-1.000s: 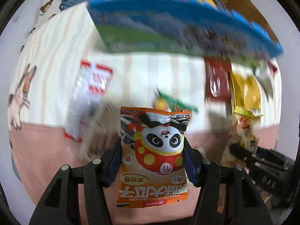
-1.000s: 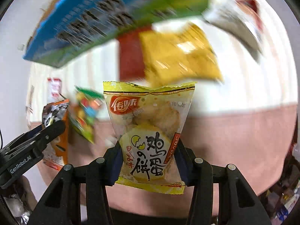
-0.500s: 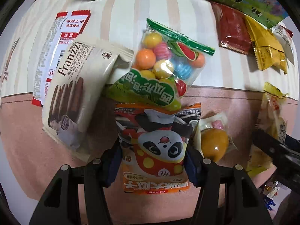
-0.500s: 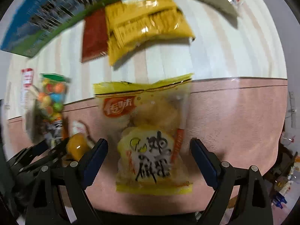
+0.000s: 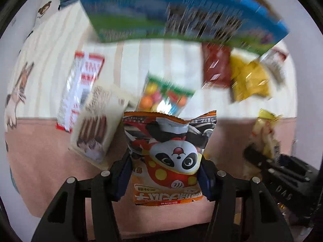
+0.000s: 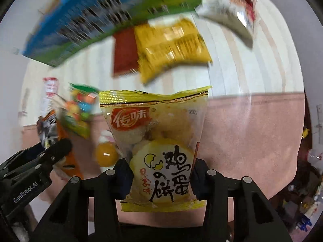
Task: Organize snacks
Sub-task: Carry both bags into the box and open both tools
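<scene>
Far left of the left gripper's [image 5: 164, 179] jaws a red-and-white flat plastic wrapper [image 5: 80, 88] lies on the cream striped cloth [image 5: 129, 60], and just left of them sits a cream biscuit packet printed with chocolate sticks [image 5: 97, 129]. Those jaws are clamped on the lower half of an orange foil snack bag with a panda face [image 5: 169, 157], which stands upright between the pads. Beyond its top edge lies a clear bag of coloured candy balls with a green header [image 5: 163, 98]; farther ahead stands a blurred blue-and-green carton [image 5: 181, 14], with a dark red sachet [image 5: 217, 68] and a crumpled yellow foil packet [image 5: 250, 80] to the right. The right gripper [image 6: 161, 179] has just closed its jaws, now pinching a yellow clear-windowed egg-biscuit bag [image 6: 157, 141] by its lower sides. Left of them lies a small round orange candy in clear wrap [image 6: 106, 154]; to their right is bare pink cloth [image 6: 252, 133].
</scene>
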Motion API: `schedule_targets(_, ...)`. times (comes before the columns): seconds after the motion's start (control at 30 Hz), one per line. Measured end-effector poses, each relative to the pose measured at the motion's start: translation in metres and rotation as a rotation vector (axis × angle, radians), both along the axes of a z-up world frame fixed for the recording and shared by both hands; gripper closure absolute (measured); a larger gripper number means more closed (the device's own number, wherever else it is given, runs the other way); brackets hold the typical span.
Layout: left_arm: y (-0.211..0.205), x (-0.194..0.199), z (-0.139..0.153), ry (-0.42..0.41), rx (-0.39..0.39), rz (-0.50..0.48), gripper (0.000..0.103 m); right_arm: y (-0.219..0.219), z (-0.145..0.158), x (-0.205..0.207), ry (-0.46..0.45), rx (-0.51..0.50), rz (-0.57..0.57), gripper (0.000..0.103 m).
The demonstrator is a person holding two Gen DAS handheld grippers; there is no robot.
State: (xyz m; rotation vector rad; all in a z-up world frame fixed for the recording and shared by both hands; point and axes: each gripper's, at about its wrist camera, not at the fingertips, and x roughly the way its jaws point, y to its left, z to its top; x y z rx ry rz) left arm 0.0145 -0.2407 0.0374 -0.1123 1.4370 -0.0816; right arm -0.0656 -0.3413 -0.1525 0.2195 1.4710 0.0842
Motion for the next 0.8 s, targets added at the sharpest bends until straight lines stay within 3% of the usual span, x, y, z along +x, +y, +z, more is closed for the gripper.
schedule_targets(0.23,0.021,0.056,0.104,-0.193,-0.112,-0.004,0.049,-0.001,0.103,0.042,-0.159,0.135,0.041,0.055)
schedule_targets(0.43,0.042,0.134,0.136,-0.270,-0.103,0.001,0.049,0.019,0.164,0.122,-0.271,0.158,0.072,0.055)
schedule_targets(0.63,0.063,0.217,0.077,-0.111,-0.093,0.042,0.049,0.055,0.149,0.220,-0.217,0.153,0.069,0.055)
schedule_targets(0.8,0.079,0.258,0.016,0.051,-0.098,0.084,0.049,0.076,0.090,0.264,-0.123,0.131,0.066,0.055)
